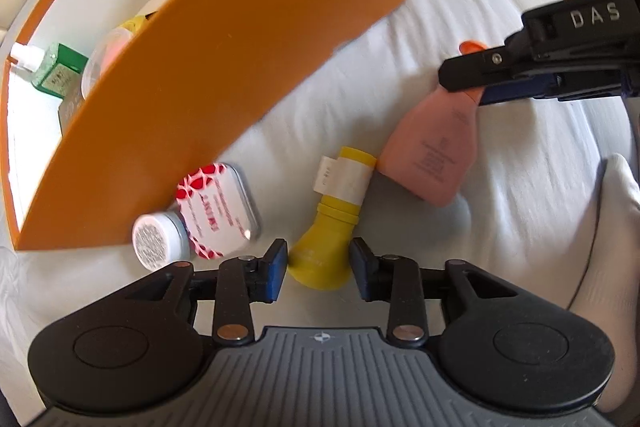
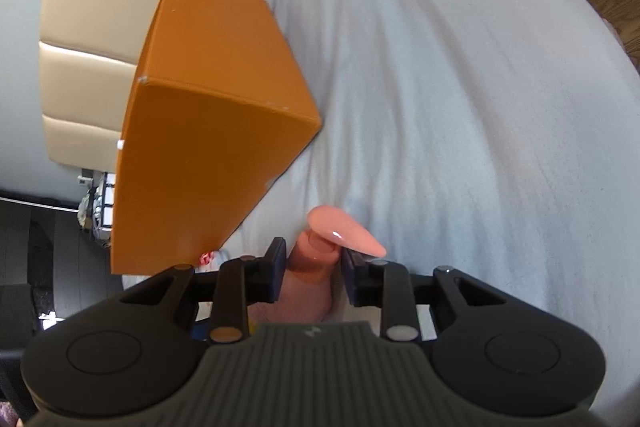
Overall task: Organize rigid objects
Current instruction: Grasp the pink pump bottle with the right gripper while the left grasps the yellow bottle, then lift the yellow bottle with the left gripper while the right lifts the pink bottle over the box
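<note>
Left jaws (image 1: 319,269) straddle yellow bottle (image 1: 326,247); right jaws (image 2: 314,273) clamp pink bottle (image 2: 310,267)

a white-sheeted bed (image 1: 460,27) carries an orange box (image 1: 224,99), tin (image 1: 218,209), jar (image 1: 158,235), yellow bottle (image 1: 332,219), pink bottle (image 1: 432,151).

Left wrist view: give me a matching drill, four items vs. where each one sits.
1 green square bottle
2 round yellow bottle
3 pink pump bottle
4 red-and-white patterned tin

A between the left gripper jaws
B inside the orange box
C on the sheet against the box wall
D neck in the right gripper

1-B, 2-A, 3-D, 4-C
</note>
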### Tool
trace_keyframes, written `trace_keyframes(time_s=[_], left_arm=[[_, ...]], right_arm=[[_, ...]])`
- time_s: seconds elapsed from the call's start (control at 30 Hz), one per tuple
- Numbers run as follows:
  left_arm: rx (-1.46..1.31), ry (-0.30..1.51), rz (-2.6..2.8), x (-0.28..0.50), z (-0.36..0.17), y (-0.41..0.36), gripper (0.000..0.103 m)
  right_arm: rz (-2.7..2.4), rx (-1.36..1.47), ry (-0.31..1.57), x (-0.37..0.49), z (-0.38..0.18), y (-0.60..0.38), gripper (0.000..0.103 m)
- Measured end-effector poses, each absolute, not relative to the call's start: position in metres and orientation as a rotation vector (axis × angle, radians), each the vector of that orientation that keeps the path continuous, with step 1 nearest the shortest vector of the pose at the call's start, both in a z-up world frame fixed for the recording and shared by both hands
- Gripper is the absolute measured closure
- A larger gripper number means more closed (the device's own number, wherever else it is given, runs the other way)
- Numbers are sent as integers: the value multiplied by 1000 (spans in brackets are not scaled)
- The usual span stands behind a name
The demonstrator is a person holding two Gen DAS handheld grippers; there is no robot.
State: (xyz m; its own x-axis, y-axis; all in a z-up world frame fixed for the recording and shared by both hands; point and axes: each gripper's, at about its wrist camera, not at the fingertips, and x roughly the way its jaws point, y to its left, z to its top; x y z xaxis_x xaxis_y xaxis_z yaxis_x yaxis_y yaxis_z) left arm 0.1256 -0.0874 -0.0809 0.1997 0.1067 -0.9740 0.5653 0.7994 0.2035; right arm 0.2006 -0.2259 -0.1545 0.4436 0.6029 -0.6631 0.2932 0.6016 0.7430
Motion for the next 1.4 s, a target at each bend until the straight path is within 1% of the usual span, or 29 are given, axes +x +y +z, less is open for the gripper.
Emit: trace_keyframes(time_s=[0.07, 0.1, 0.13, 0.2, 0.3, 0.37, 0.43, 0.5, 0.6, 0.7, 0.83, 1.13, 1.4], left_arm=[[611, 1355, -389, 133, -79, -89, 51], [614, 1355, -421, 136, -78, -91, 41], [624, 1350, -458, 140, -75, -95, 39], [669, 1330, -499, 146, -72, -103, 39], [761, 1323, -540, 151, -78, -116, 42], [802, 1336, -563, 156, -84, -126, 49], [817, 1348, -573, 149, -90, -132, 68], [810, 1353, -579, 149, -92, -134, 75], [792, 1346, -576, 147, -91, -133, 79], [744, 1317, -537, 143, -83, -122, 79], [567, 1257, -462, 138, -66, -92, 79], [187, 979, -282, 88, -38, -24, 79], [-30, 807, -190, 72, -19, 9, 79]], right_arm=[[233, 950, 1132, 204, -156, -225, 73], [233, 951, 1130, 206, -157, -225, 72], [236, 950, 1129, 207, -158, -225, 72], [241, 960, 1126, 209, -160, -225, 72], [251, 970, 1127, 211, -164, -227, 71], [260, 970, 1129, 211, -166, -228, 70], [265, 970, 1129, 212, -167, -228, 70], [267, 971, 1127, 212, -169, -227, 70], [265, 989, 1128, 209, -171, -231, 73], [274, 970, 1110, 207, -166, -230, 74], [319, 806, 1040, 200, -142, -214, 75], [399, 341, 851, 164, -92, -157, 77], [389, 74, 724, 137, -66, -126, 78]])
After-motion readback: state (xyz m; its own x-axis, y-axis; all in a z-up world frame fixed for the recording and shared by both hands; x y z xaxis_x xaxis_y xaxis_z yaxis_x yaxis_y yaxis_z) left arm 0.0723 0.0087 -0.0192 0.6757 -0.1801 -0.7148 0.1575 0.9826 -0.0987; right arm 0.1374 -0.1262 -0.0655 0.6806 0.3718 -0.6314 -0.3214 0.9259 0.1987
